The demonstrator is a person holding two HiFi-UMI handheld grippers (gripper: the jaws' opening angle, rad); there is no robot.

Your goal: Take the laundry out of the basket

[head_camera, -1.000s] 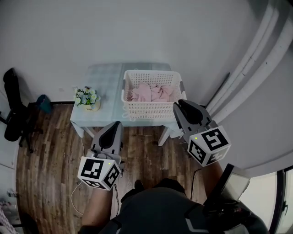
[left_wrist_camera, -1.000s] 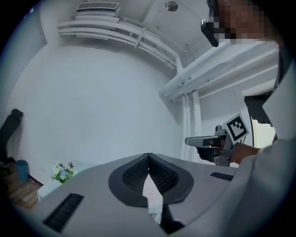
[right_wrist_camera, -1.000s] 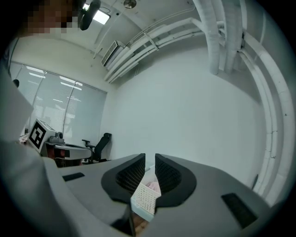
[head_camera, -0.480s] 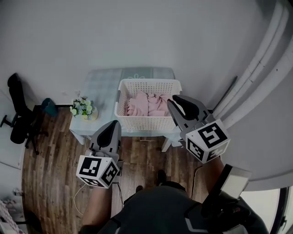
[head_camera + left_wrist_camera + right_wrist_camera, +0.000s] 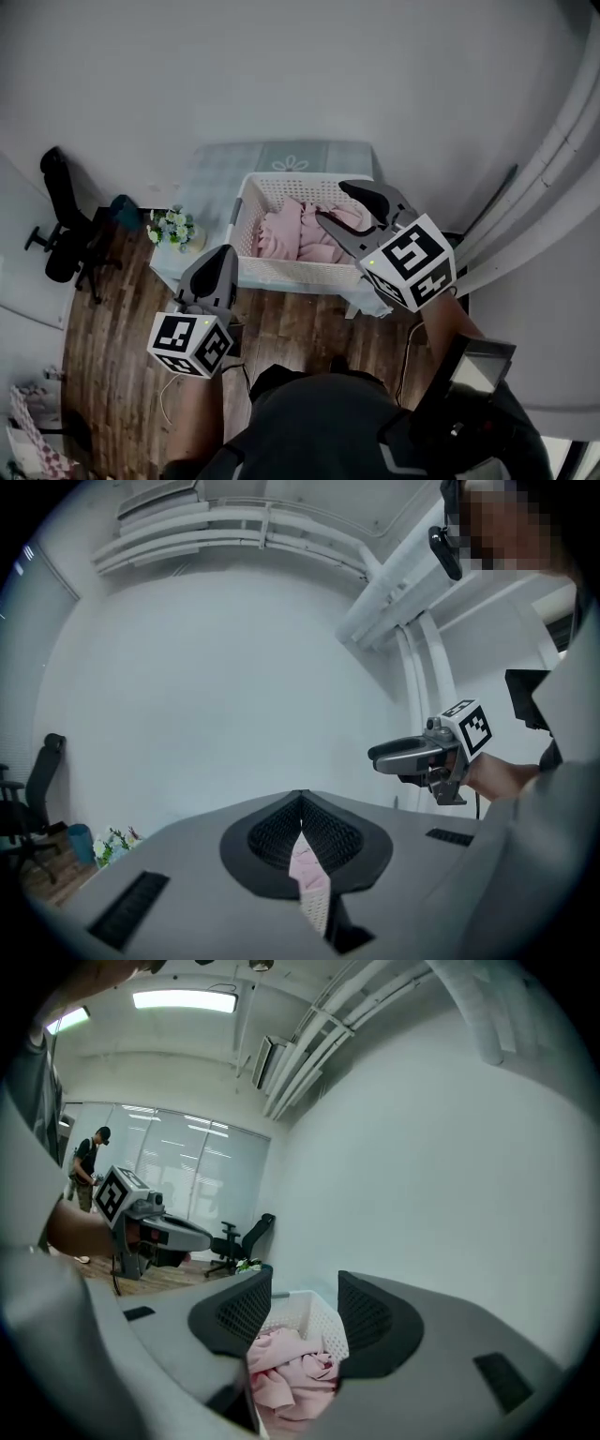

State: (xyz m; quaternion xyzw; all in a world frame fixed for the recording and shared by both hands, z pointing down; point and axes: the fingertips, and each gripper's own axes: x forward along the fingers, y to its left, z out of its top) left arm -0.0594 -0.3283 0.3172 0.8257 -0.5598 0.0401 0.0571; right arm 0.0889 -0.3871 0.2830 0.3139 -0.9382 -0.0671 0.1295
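Note:
A white slatted laundry basket (image 5: pixel 281 274) stands on a small table and holds crumpled pink laundry (image 5: pixel 291 236). My right gripper (image 5: pixel 331 202) hovers over the basket's right half. Its jaws are opening and nothing is pressed between them. In the right gripper view the pink laundry (image 5: pixel 286 1372) and the basket (image 5: pixel 314 1314) show through the gap of that gripper (image 5: pixel 305 1293), still some way below. My left gripper (image 5: pixel 223 255) hangs shut in front of the table's left part, short of the basket. Only a sliver of pink laundry (image 5: pixel 305 864) shows between its closed jaws (image 5: pixel 300 801).
The table (image 5: pixel 220 169) has a pale checked cloth and stands against a grey wall. A small pot of flowers (image 5: pixel 171 228) sits at its front left corner. A black office chair (image 5: pixel 61 225) and a blue bin (image 5: pixel 122 208) stand on the wood floor to the left.
The right gripper has moved forward over the basket and its jaws have parted. The left gripper stays shut and low. The whole view has drawn closer to the table.

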